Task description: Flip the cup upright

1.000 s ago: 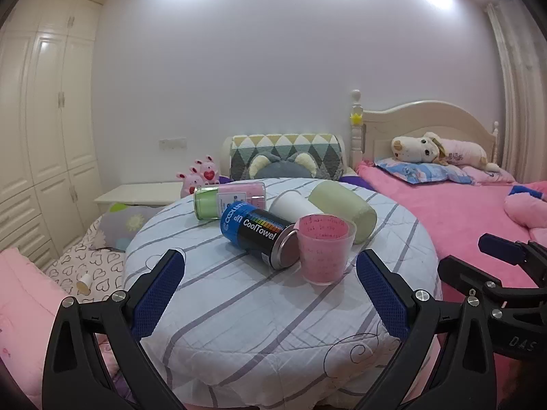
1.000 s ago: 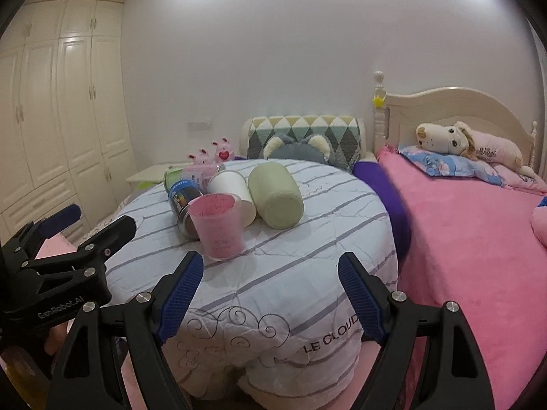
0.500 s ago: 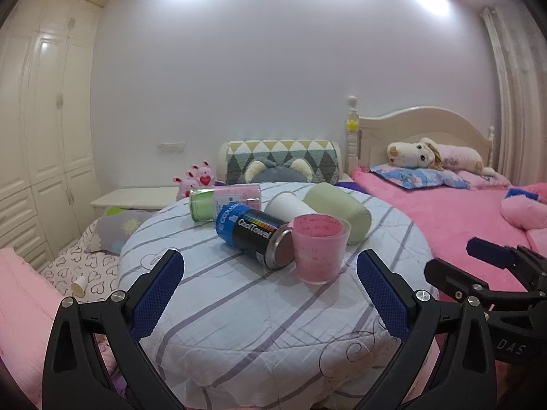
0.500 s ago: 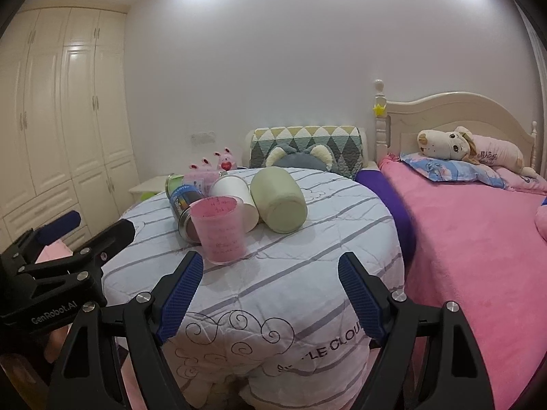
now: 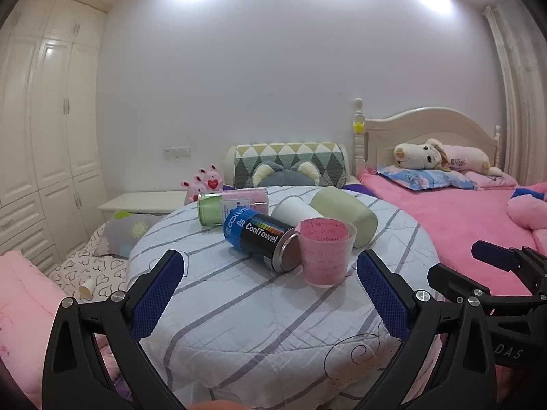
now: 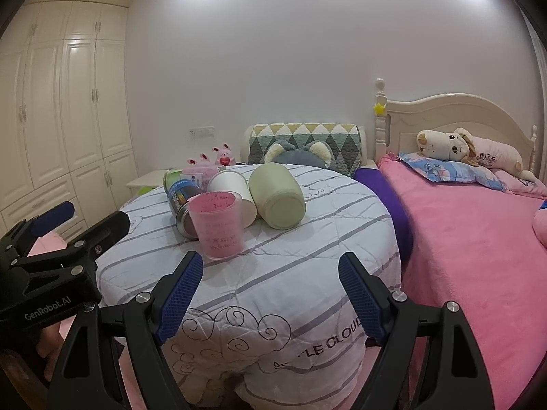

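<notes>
Left wrist view: left claw (image 5: 271,292) stays wide open, gripping nothing; the pink cup (image 5: 325,251) stands upright on the surface (image 5: 239,307), sitting lower and nearer than 1 second ago.

Right wrist view: right claw (image 6: 271,295) also open; cup (image 6: 218,226) nearer, CoolTowel can (image 6: 183,206) touching its left.

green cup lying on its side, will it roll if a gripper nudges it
The green cup probably rolls: it lies on its rounded side on the quilted table cover. The white cup beside it may block leftward travel. It tapers, so expect a curved path.
</notes>
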`<state>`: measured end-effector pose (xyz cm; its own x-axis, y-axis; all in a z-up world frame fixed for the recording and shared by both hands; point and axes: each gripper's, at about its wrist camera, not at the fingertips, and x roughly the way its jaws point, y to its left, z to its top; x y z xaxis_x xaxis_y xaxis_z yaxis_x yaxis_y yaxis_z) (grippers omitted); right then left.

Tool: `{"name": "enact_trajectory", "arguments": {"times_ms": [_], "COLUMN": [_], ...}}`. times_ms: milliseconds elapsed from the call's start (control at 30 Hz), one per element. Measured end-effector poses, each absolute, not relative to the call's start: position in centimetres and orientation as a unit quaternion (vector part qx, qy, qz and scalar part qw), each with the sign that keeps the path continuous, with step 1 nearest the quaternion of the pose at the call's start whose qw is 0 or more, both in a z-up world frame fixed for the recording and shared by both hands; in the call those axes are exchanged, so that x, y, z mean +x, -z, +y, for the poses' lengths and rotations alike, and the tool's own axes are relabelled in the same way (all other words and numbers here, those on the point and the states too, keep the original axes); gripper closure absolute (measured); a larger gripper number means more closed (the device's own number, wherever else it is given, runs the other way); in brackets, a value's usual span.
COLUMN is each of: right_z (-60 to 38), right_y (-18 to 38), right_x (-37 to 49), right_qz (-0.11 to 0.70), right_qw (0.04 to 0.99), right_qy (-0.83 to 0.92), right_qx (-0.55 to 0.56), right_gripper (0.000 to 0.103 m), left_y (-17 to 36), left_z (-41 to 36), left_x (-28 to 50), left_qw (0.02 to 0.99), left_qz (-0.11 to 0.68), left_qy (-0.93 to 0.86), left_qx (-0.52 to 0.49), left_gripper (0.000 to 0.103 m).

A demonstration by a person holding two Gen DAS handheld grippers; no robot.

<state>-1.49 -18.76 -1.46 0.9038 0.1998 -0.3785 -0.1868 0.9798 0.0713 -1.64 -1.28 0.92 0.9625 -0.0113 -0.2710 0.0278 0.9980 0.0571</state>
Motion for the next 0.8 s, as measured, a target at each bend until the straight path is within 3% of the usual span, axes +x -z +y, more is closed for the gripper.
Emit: {"name": "enact_trajectory", "arguments": {"times_ms": [800], "right_z": [-19.33], "right_y": [1.05], "right_x": [-1.37], "right_qz": [0.205], "right_qw": [0.971], "right_qy": [-0.112], "right_qx": [0.041], "right_gripper": [0.02], "left_y": [-1.04], "left_z": [-1.05], "left_x": [-1.69], "left_qw": [0.989], "left_qz": [0.142], "left_qy": [0.015], "left_qx": [0.023], "left_gripper": [0.001]}}
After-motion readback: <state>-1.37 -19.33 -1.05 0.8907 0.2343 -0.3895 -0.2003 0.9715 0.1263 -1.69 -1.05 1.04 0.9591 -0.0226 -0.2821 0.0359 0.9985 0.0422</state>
